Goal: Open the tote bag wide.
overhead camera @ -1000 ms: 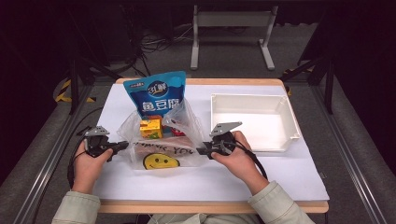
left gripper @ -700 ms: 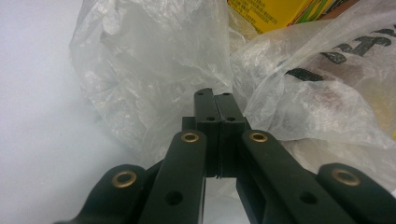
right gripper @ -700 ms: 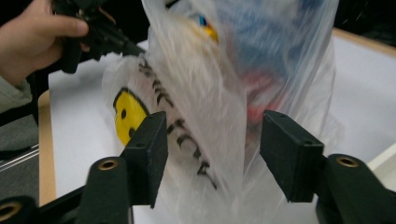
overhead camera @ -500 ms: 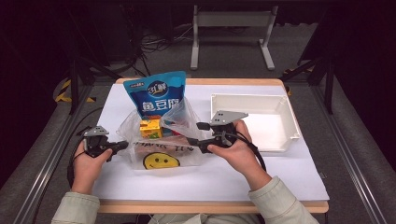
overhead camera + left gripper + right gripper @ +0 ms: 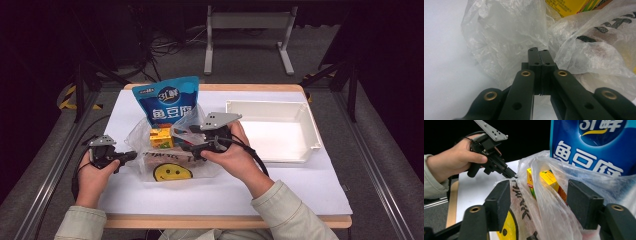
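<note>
**Right tool let go and lifted as the left held the bag's edge**

Right tool (image 5: 196,144), near the centre of the high view, stood with its jaws well apart, having opened within the last second; a second earlier it had sat lower and farther right, at the bag's right edge, and it had since risen and drifted left over the mouth of the clear plastic bag (image 5: 172,155). Bag film bulged up between the two pads in the right tool's own view, but neither pad pressed on it. Left tool (image 5: 125,157), at the lower left of the high view, had kept its place, jaws closed tight on a fold of the bag's left edge. By the look of it, the right hand had given up its pinch on the film and was moving to take a new hold or reach inside, while the left kept the bag anchored on the bench (image 5: 310,185).

The bag lay at the centre of the high view, its smiley face toward the person, a yellow carton (image 5: 161,137) inside and a blue snack pouch (image 5: 167,102) standing upright in its far end. A white tray (image 5: 307,127) sat to the right, apart from the bag.

The left tool's view showed the closed jaws meeting crumpled film (image 5: 506,40). The right tool's view showed the carton (image 5: 547,178) through the bag's mouth, the pouch (image 5: 594,147) at upper right, and the left tool (image 5: 510,173) nipping the bag's far edge.
</note>
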A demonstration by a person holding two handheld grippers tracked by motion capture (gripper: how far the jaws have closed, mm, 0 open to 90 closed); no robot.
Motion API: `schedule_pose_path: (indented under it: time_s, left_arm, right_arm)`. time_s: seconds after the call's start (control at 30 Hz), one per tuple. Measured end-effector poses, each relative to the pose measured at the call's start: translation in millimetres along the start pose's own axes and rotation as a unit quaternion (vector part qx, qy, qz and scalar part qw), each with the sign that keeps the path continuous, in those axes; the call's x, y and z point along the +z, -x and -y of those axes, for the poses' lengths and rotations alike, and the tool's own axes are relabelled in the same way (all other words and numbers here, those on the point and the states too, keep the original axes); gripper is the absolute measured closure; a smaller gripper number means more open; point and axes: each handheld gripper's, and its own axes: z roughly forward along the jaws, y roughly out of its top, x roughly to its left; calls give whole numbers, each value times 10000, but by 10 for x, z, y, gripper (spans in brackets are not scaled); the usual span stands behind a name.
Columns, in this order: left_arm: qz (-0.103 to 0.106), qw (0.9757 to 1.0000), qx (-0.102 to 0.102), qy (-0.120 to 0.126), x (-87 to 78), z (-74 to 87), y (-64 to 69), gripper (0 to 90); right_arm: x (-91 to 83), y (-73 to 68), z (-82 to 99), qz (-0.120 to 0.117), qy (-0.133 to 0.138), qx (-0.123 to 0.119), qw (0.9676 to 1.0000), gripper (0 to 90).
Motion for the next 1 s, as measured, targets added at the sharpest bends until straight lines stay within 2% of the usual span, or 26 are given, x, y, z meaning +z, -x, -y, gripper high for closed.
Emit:
schedule_pose_path:
  time_s: [0.13, 0.27, 0.33, 0.4, 0.43, 0.5, 0.57, 0.83, 0.9, 1.0]
  left_arm:
    - [5, 10000, -8, 10, 3, 1, 4, 900]
    - [19, 10000, 6, 1, -2, 2, 2, 900]
    - [3, 10000, 25, 18, -4, 3, 1, 900]
    - [8, 10000, 25, 17, -7, 3, 0, 900]
    - [8, 10000, 25, 17, -7, 3, 0, 900]
    - [-1, 10000, 35, 32, -13, 3, -1, 900]
    - [0, 10000, 46, 44, -16, 3, -2, 900]
    - [-23, 9999, 16, 97, -40, 2, -5, 900]
    - [-6, 9999, 18, 129, -53, 3, -17, 900]
    - [-4, 9999, -18, 160, -65, 4, -20, 900]
  right_arm:
    - [124, 16, -4, 23, -152, -56, 9999, 452]
    - [162, 65, 18, 63, -380, -97, 9992, 682]
    - [130, 88, 24, 63, -412, -95, 9991, 801]
    - [72, 109, 27, 74, -370, -86, 9992, 867]
    - [72, 109, 27, 74, -370, -86, 9992, 867]
    - [-64, 142, 55, 127, -236, -4, 9996, 898]
    - [-97, 150, 69, 134, -218, 11, 9997, 900]
    - [-457, 262, 337, 308, -60, 382, 9988, 900]
    - [-551, 291, 440, 323, -96, 521, 9981, 900]
    - [-611, 304, 507, 356, -139, 589, 9975, 900]
